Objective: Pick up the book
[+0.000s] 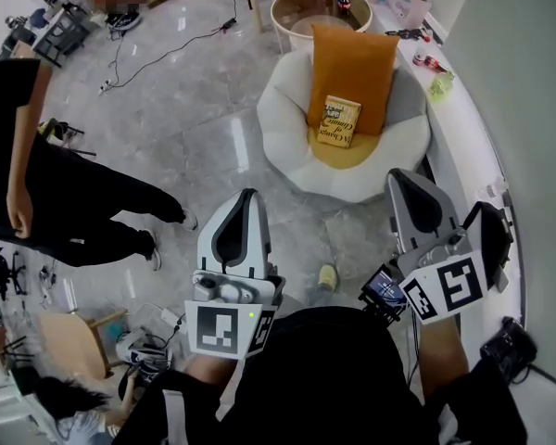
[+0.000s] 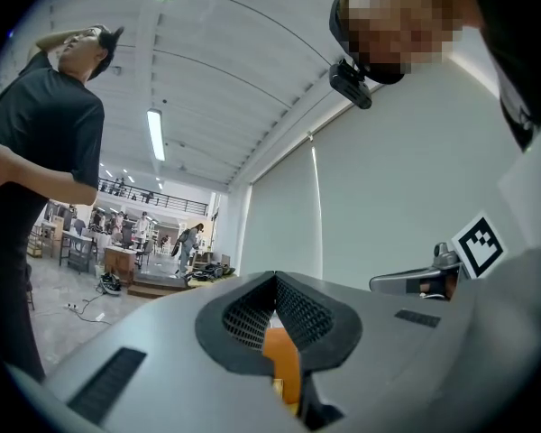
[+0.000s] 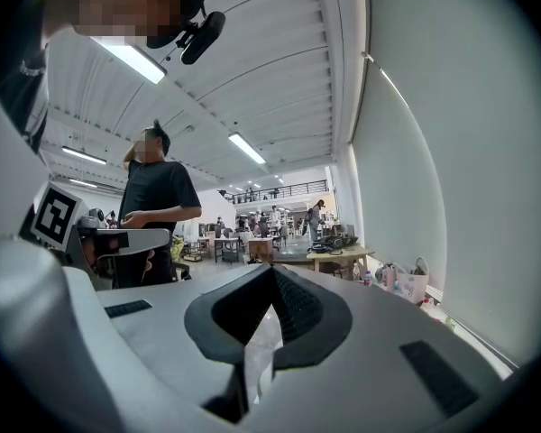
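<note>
The book (image 1: 339,121), tan with dark print on its cover, leans against an orange cushion (image 1: 352,77) on a white beanbag chair (image 1: 301,151). Both grippers are held short of the chair and point toward it, with bare floor between them and the book. My left gripper (image 1: 248,195) is at the lower middle, its jaws shut with nothing in them. My right gripper (image 1: 400,176) is further right, near the chair's front edge, also shut and empty. In the left gripper view the left gripper (image 2: 275,278) has its tips together, and a strip of orange cushion (image 2: 284,363) shows below them. The right gripper view shows the right gripper (image 3: 272,269) the same way.
A person in black (image 1: 37,193) stands at the left on the glossy grey floor. A round wooden table (image 1: 301,7) sits behind the chair. A white ledge (image 1: 449,119) with small items runs along the right wall. A small yellow-green object (image 1: 326,276) lies on the floor between the grippers.
</note>
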`<state>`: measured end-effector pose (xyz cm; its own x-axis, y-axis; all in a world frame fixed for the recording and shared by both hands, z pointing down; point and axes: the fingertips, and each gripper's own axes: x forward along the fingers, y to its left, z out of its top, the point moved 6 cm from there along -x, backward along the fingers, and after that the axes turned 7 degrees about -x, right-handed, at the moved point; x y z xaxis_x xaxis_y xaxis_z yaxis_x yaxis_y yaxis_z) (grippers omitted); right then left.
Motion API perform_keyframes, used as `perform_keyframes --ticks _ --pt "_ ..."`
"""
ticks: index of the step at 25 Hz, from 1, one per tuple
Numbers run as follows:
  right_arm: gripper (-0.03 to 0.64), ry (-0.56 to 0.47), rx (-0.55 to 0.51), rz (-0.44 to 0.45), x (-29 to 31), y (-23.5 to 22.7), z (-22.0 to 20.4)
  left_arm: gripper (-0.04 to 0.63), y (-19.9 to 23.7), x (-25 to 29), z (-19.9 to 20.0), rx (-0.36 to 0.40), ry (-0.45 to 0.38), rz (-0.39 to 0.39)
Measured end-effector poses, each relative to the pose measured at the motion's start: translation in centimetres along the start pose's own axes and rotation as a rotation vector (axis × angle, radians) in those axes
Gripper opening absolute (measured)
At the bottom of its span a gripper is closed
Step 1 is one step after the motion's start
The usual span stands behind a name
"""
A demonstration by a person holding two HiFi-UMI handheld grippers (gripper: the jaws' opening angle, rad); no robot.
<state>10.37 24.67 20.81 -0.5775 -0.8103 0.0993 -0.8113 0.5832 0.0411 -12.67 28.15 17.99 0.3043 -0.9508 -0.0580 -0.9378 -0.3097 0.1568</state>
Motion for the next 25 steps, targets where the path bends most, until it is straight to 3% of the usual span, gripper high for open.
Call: perform_keyframes --ticks 9,25 --pt "0.009 -0.03 0.021 0.026 -0.4 -0.8 -0.2 0.011 -1.4 -0.2 -0.2 0.006 0.026 0.022" --pt "0.009 -0.051 0.011 -0.005 -1.8 -1.2 0.1 0.011 -2.6 -0.1 -0.1 0.013 -0.001 -0.02"
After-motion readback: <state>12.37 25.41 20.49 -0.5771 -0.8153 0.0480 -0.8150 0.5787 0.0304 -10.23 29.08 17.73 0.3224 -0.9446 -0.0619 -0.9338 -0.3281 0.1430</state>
